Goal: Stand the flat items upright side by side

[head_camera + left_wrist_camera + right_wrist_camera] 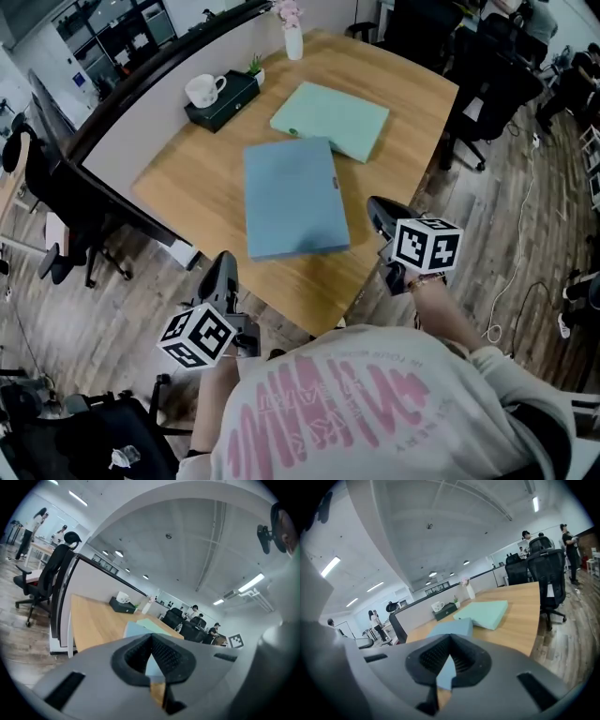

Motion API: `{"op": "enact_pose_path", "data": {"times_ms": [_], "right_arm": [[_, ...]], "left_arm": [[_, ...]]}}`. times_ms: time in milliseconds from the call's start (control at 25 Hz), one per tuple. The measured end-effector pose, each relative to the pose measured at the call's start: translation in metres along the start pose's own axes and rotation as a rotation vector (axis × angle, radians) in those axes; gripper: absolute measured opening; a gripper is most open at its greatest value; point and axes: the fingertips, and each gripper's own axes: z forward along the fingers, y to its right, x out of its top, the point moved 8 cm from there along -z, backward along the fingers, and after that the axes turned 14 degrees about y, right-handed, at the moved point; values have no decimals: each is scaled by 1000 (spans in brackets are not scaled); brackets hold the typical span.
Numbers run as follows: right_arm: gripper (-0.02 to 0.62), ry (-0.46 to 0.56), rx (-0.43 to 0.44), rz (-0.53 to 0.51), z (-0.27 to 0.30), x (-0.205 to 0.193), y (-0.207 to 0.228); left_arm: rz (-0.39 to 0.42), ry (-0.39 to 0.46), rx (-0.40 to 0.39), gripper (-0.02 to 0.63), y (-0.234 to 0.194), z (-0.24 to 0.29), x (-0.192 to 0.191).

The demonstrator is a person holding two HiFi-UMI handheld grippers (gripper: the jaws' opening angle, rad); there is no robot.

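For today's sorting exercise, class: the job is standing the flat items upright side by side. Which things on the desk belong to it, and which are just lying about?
Job: blue flat item, green flat item.
Lying about: white mug, black box, small plant, flower vase.

The person wears a pale grey sweatshirt [375,417] with large pink lettering [319,403] across the back; the right sleeve [511,375] is the same pale grey. The left gripper [228,258] is dark grey and tapered, with a white cube [197,336] bearing black square markers at its near end. The right gripper [375,204] is of the same build, with its own marker cube [427,244]. In the gripper views each housing [497,686] is smooth mid-grey plastic with dark rectangular slots [532,684], and the pads [166,656] are black and finely ribbed
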Motion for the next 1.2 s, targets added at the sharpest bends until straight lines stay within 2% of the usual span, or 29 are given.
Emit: {"op": "enact_pose_path", "data": {"times_ms": [80, 200, 280, 360, 520, 600, 680, 800, 920, 1120, 1200], "right_arm": [[0, -40, 32, 10, 23, 0, 12], [6, -103, 63, 54, 52, -10, 32], [31, -147, 78, 111, 71, -19, 45], [100, -188, 99, 186, 88, -30, 55], [264, -268, 153, 319, 113, -51, 65], [358, -310, 162, 323, 121, -60, 65], [428, -345, 173, 265, 129, -67, 63], [454, -419, 192, 183, 139, -75, 58], [454, -475, 186, 187, 144, -85, 55], [430, -486, 226, 292, 146, -94, 46], [430, -497, 218, 263, 143, -96, 42]], "left_arm": [[-12, 2, 36, 3, -3, 16, -7], [-29, -39, 87, 12, -12, 45, -23], [-62, -83, 98, 102, -18, 66, -36], [-85, -117, 124, 130, -24, 84, -45], [-38, -189, 170, 230, -29, 112, -55], [-25, -247, 174, 288, -36, 127, -61], [-14, -287, 178, 313, -45, 145, -64], [32, -350, 161, 366, -56, 173, -69], [68, -433, 135, 420, -64, 192, -80], [18, -527, 38, 449, -57, 206, -97], [11, -548, 19, 449, -53, 201, -99]]}}
